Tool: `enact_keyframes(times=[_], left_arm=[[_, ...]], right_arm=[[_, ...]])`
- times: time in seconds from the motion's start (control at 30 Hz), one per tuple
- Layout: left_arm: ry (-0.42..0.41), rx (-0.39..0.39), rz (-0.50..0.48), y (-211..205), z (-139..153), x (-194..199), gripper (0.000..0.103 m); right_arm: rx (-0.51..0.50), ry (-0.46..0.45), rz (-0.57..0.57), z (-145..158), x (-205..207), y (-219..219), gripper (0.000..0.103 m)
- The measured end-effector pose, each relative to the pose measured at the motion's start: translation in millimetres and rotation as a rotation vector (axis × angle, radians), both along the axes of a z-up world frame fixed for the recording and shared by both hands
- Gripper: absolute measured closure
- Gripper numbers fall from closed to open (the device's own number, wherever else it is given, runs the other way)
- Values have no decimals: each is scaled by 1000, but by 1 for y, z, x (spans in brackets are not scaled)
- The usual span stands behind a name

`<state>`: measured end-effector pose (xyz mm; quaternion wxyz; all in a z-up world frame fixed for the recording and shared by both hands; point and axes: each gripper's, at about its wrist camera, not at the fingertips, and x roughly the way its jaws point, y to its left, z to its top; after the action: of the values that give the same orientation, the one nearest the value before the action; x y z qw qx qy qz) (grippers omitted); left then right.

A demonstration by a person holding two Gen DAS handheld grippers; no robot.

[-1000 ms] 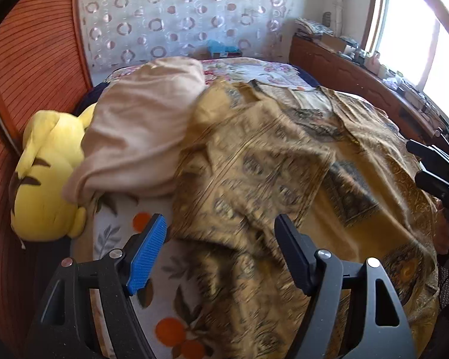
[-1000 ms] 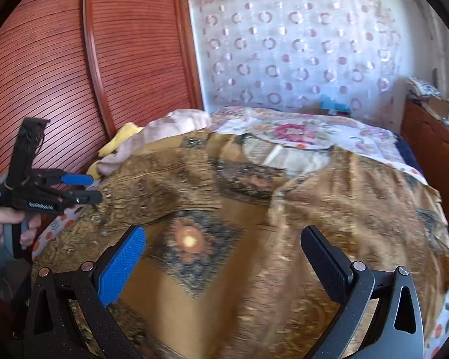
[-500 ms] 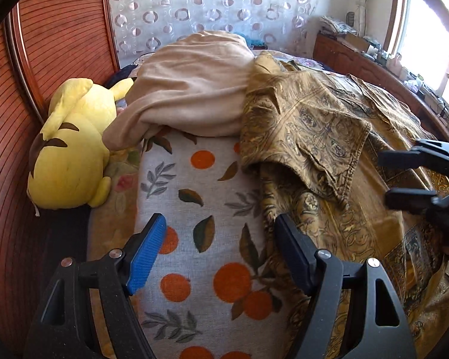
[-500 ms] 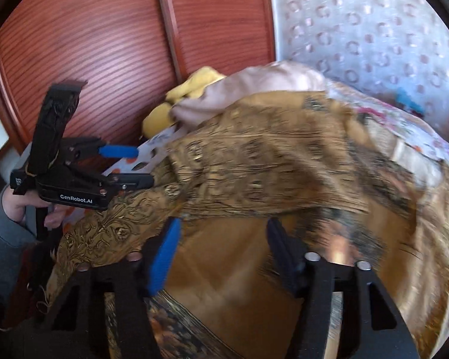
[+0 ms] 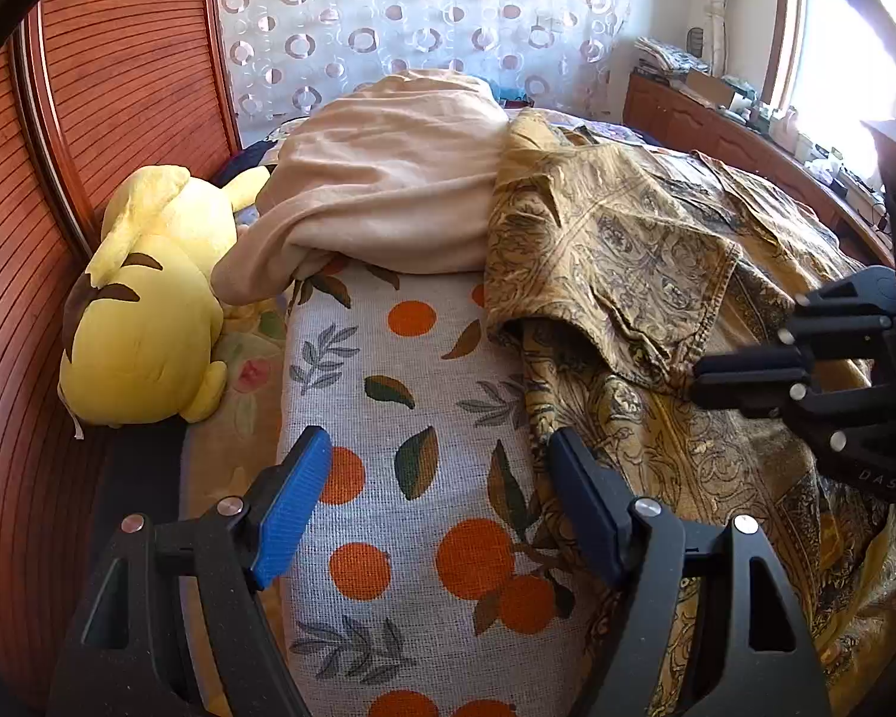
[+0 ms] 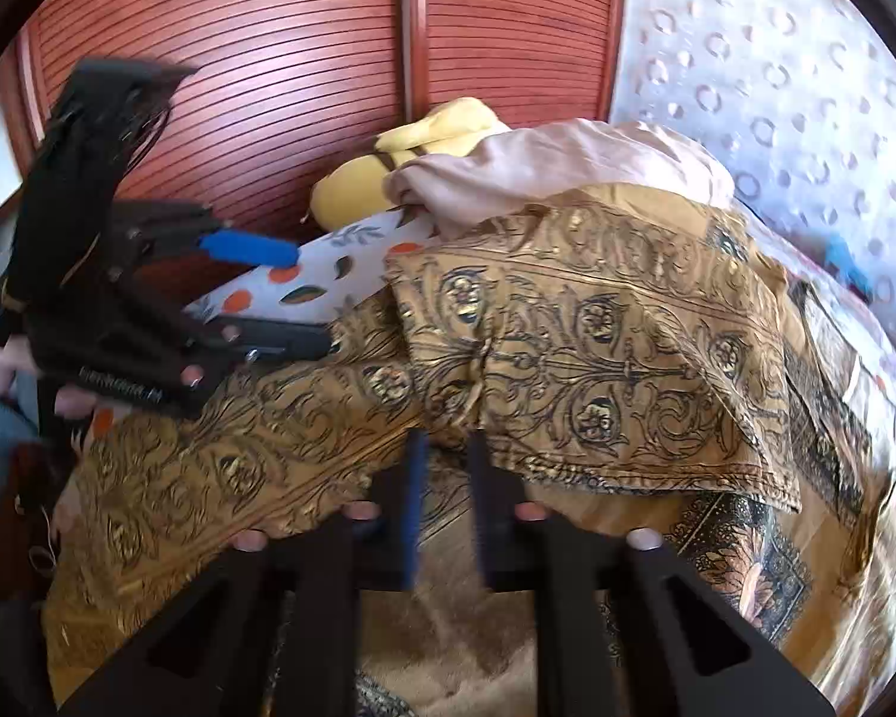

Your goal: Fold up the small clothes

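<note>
While gold shirt (image 6: 597,346) lies rumpled, right hand-held gripper (image 6: 445,448) pinching its hem

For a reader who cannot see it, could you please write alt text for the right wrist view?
The right tongs have just been closing and now pinch the hem of a gold patterned shirt spread on a bed. At left, a hand holds the left tongs open over an orange-print sheet; behind lie a beige blanket and a yellow plush toy.

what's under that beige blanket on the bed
The beige blanket lies bunched on the bed's fruit-print sheet, which shows below its lower edge. Its right edge touches the gold patterned shirt. Whatever else lies beneath the heap is covered.
</note>
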<state>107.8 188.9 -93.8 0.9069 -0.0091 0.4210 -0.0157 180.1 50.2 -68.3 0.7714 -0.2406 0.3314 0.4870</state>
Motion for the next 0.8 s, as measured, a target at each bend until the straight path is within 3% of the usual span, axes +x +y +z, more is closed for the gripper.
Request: enact_keyframes(times=[0.23, 0.43, 0.57, 0.67, 0.77, 0.8], left_arm=[[0, -15, 13, 0, 2, 0, 27], [6, -12, 31, 4, 3, 1, 27], [13, -5, 38, 7, 1, -2, 27], [9, -7, 34, 7, 1, -3, 27], [8, -4, 37, 7, 1, -3, 27], [8, -4, 38, 6, 1, -3, 27]], right_arm=[[53, -49, -25, 25, -3, -27, 103], [98, 14, -30, 21, 0, -26, 102], [61, 22, -17, 5, 3, -4, 71], [26, 30, -14, -6, 5, 8, 69], [-11, -27, -21, -12, 4, 18, 69], [-16, -36, -15, -13, 3, 20, 75]])
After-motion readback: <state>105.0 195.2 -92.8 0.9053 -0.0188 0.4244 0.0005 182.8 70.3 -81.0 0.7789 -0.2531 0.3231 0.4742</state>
